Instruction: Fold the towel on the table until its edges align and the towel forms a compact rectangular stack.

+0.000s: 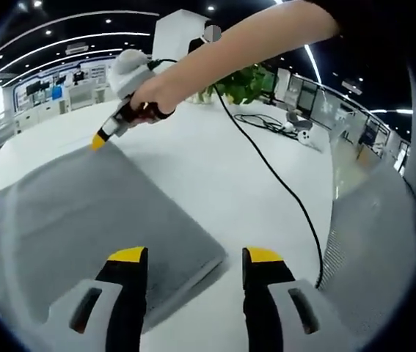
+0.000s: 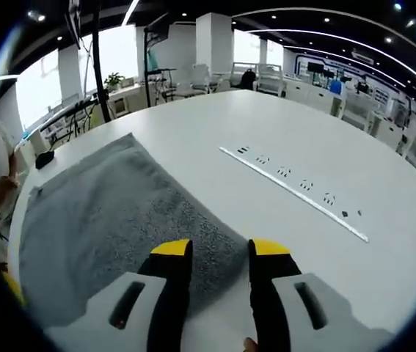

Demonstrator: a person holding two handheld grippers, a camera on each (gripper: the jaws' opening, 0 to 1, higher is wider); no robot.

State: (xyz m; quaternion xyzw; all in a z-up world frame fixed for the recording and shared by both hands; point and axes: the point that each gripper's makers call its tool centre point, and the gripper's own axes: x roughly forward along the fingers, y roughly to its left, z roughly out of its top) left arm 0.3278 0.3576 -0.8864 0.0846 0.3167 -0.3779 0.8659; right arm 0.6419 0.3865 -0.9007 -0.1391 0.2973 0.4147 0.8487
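A: Two grippers are at work over one grey terry towel [image 1: 97,220] lying flat on the round white bench [image 1: 215,161]. In the left gripper view, the left gripper [image 1: 195,258] has its yellow-tipped jaws standing apart, with the towel's near corner lying between them and nothing clamped.

B: And the other one?

A: The right gripper [image 1: 99,141] comes in from the upper part of that view, held by a person's hand [image 1: 152,94]. Its yellow tip sits right at the towel's far corner. Whether it has pinched the cloth, I cannot tell from there.

B: What does its own camera give?

A: In the right gripper view, the right gripper [image 2: 220,251] shows its jaws parted, and the towel's [image 2: 112,220] corner point lies between them. The cloth looks flat, not lifted.

B: How do the edges run?

A: The towel's right-hand edge in the left gripper view runs straight from one corner to the other. The towel spreads away to the left of it, close to the bench rim on that side.

B: Room to move?

A: Plenty of bare white surface beyond the towel. A black cable [image 1: 281,183] trails across the bench to the right of the towel, apart from it. In the right gripper view a long strip of flush sockets [image 2: 296,192] crosses the bench, well away from the cloth.
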